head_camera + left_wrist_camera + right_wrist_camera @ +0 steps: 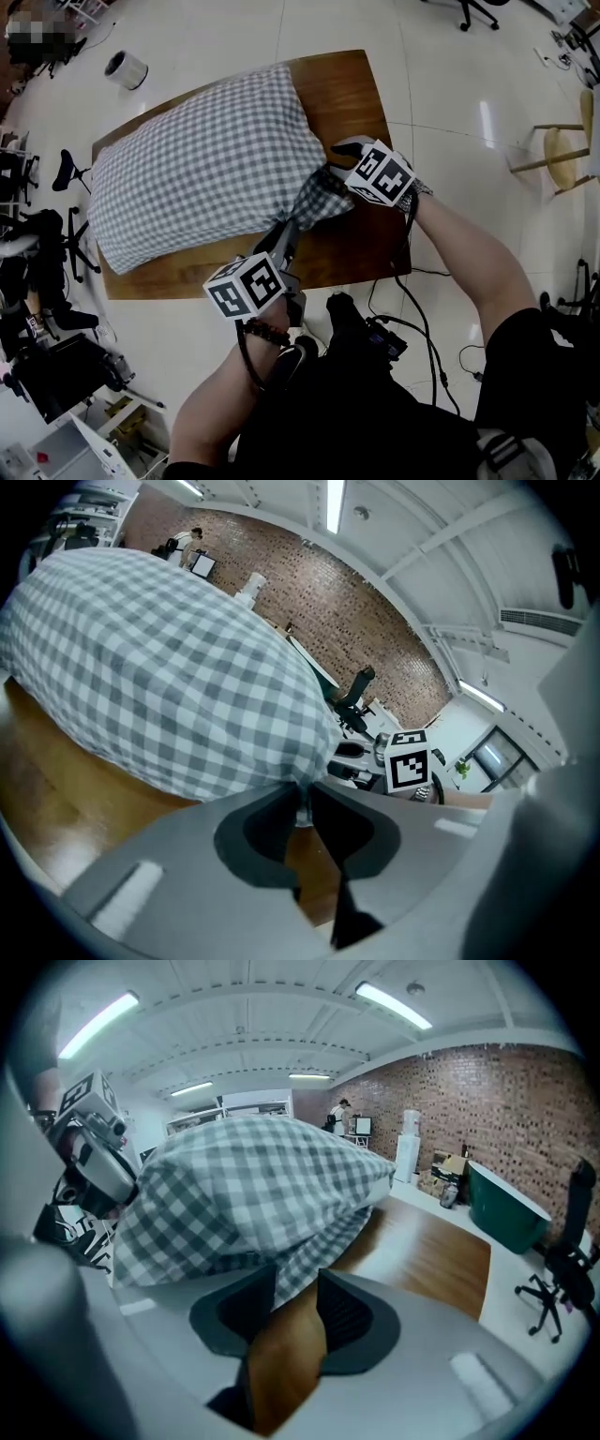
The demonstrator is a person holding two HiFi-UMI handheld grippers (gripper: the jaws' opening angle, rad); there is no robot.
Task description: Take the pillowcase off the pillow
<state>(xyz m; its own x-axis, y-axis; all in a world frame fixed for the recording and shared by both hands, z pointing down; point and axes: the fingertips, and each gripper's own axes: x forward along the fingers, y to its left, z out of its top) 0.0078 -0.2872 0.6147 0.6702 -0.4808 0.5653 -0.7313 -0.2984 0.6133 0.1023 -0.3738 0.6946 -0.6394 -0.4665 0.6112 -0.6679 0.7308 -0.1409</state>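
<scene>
A pillow in a grey-and-white checked pillowcase [206,159] lies across the wooden table [342,89]. My left gripper [286,230] is at the pillow's near corner, and in the left gripper view it [303,803] is shut on a pinch of the pillowcase [159,667]. My right gripper [330,176] is at the loose flap on the pillow's right end. In the right gripper view its jaws [292,1288] stand apart, with the edge of the checked flap [244,1185] hanging between the tips and bare table showing through the gap.
The table's near edge [281,277] runs just under my left gripper. On the floor are a white round bin [125,69] at the far left, office chairs [66,173] at the left, a wooden chair [562,155] at the right and cables [412,309].
</scene>
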